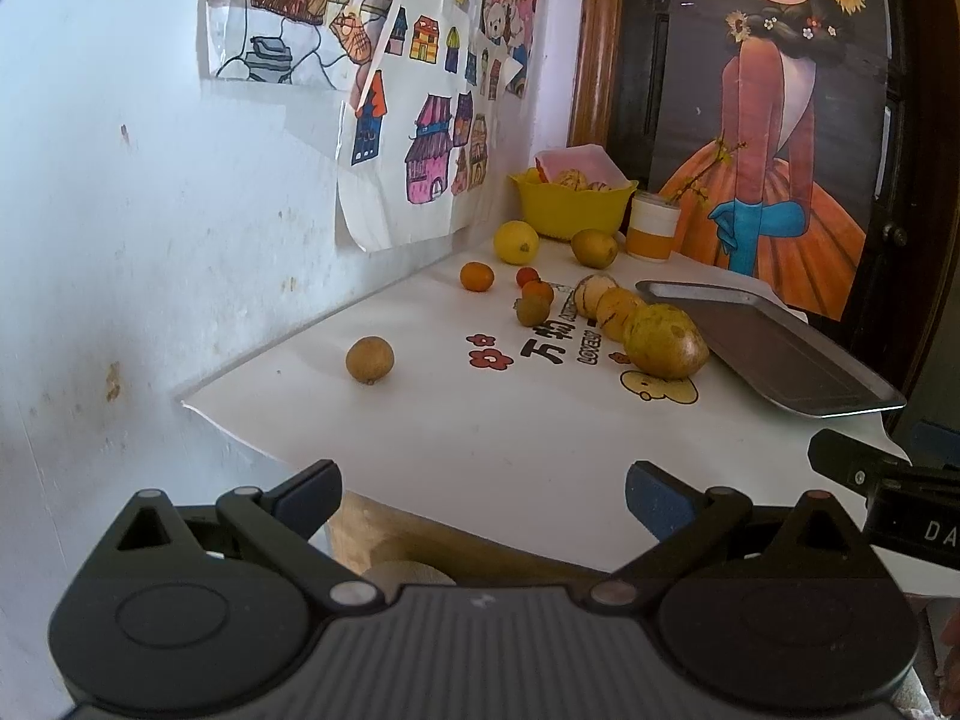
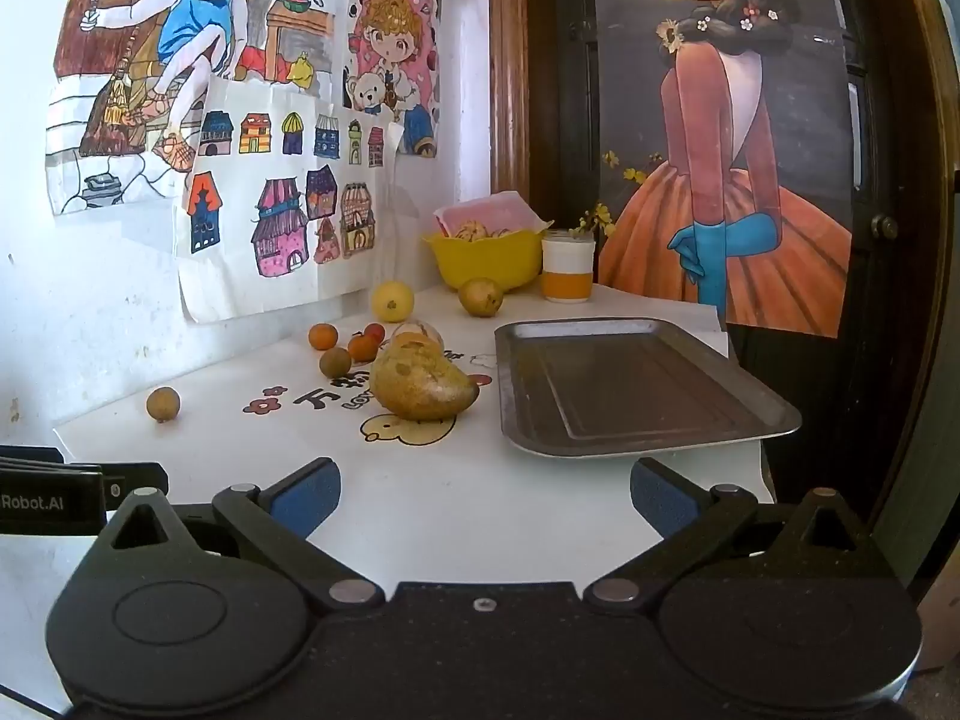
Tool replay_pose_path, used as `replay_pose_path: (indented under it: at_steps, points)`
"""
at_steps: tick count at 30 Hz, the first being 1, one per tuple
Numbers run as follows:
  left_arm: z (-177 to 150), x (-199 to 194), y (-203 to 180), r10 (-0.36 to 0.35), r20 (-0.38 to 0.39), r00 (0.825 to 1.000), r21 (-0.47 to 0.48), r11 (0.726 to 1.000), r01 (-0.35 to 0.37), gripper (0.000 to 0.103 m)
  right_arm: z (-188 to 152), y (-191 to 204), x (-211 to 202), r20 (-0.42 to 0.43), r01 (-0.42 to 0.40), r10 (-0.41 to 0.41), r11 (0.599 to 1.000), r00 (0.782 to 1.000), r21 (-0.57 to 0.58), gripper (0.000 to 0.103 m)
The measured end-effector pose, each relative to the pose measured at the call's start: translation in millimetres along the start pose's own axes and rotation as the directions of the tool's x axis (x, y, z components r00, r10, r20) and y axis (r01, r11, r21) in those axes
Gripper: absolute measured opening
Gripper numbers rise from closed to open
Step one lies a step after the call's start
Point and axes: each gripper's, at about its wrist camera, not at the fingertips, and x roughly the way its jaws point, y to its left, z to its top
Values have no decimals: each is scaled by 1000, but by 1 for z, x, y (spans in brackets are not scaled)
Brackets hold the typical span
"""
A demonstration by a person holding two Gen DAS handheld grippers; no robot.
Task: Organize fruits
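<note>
Both grippers hang at the near edge of the worktop [image 2: 456,516], which is covered by a white sheet printed with red flowers and a yellow duck. The left gripper [image 1: 483,495] has its jaws spread wide with nothing between them; the right gripper [image 2: 485,495] is the same, jaws wide and empty.

The fruit lies scattered over the sheet. Closest to the grippers sits a large yellow-green mango [image 2: 423,387], just beside the left edge of an empty metal tray [image 2: 636,387] that takes up the right side of the worktop. Behind the mango two more striped yellowish fruits [image 1: 618,311] line up toward the back. A small brown round fruit [image 1: 369,360] lies alone near the left edge, well apart from the rest. Further back are another small brown fruit [image 2: 335,362], a few small orange fruits [image 2: 323,336], a lemon [image 2: 392,301] and a greenish-yellow fruit [image 2: 480,297].

In the back corner a yellow bowl [image 2: 489,261] holds several pieces of fruit, with a white and orange cup [image 2: 567,273] just beside it on the right. Children's drawings [image 2: 282,204] are stuck on the wall behind.
</note>
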Motion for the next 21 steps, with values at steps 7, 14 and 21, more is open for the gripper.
replay_pose_path:
  at_steps: [7, 14, 21]
  points:
    - [1, 1, 1, 0, -7, 1000, -8, 1000, 0, 103, -1, 0, 0, 0, 0, 0, 1000, 1000, -2, 102]
    - [3, 2, 3, -1, -12, 1000, -17, 1000, 1, 103, -1, 0, 0, 1, 0, 0, 1000, 1000, -2, 102]
    - [2, 3, 3, 0, -16, 1000, -19, 1000, 0, 103, -1, 1, 0, 0, 1, -1, 1000, 1000, -3, 102]
